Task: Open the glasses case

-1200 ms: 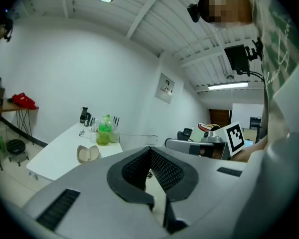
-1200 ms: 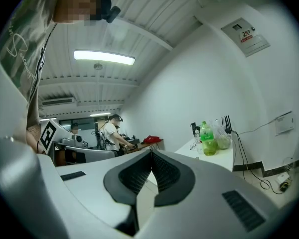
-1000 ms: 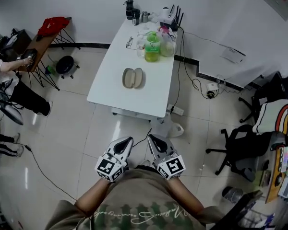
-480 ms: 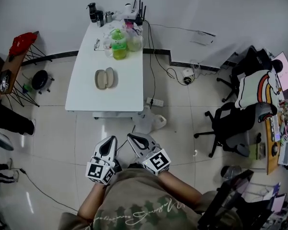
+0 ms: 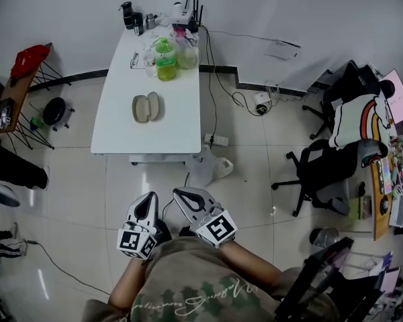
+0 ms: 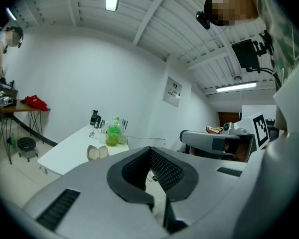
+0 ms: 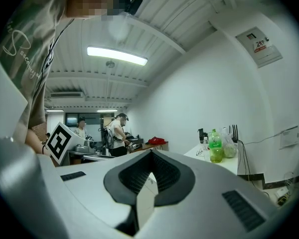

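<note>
Both grippers are parked close in front of the person's torso, side by side and nearly touching at the tips. The left gripper (image 5: 148,200) has its jaws together with nothing between them; its own view shows the pads meeting at the tip (image 6: 151,150). The right gripper (image 5: 182,194) is the same: jaws together and empty in its own view (image 7: 150,154). Both point roughly level toward the table (image 5: 121,136), not down at anything.

The case (image 5: 146,106) lies well ahead of both sets of fingertips, across a stretch of bare floor (image 5: 141,176), near the middle of the table. In the left gripper view it sits far beyond the tips and a bit to their left (image 6: 96,153). It reads as two shell halves lying side by side, so it's probably already open. It is too small to be sure of the hinge.

A green bottle (image 5: 166,60) and other clutter stand further out past the case, at the table's far end.

Likely reason for the pose is a neutral carry: jaws kept together because there's nothing to hold, hands tucked in because the person stands well back from the table. No contact with the case is possible from here. Either the task is done or the approach hasn't started.
</note>
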Demonstrator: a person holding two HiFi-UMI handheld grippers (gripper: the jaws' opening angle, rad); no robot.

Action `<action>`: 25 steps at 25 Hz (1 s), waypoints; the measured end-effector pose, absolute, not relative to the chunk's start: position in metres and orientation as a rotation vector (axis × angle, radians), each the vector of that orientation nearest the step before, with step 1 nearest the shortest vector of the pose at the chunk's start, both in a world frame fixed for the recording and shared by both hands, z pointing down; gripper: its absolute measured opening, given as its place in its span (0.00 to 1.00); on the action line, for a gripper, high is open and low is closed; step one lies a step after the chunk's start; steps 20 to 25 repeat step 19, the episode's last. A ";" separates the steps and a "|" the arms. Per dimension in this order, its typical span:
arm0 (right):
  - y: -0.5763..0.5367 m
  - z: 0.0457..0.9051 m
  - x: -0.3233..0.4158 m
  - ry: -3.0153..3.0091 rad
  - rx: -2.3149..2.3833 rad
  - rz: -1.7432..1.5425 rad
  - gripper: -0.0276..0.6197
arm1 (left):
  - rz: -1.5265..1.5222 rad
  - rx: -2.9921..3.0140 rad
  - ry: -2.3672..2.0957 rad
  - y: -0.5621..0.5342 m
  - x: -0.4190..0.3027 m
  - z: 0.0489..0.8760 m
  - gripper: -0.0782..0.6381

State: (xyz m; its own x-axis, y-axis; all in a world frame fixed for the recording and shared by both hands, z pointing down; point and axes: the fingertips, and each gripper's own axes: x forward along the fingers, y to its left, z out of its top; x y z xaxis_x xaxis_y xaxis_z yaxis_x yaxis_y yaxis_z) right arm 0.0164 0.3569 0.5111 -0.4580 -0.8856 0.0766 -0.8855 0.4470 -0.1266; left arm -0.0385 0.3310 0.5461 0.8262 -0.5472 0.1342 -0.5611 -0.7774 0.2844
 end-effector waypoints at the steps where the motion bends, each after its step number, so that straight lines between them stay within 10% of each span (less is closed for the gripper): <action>1: 0.358 0.512 0.016 2.675 -1.638 -0.234 0.06 | 0.069 2.691 -0.839 0.332 -0.038 0.547 0.12; 25: 0.355 0.515 0.002 2.680 -1.641 -0.212 0.06 | 0.108 2.692 -0.861 0.337 -0.056 0.553 0.12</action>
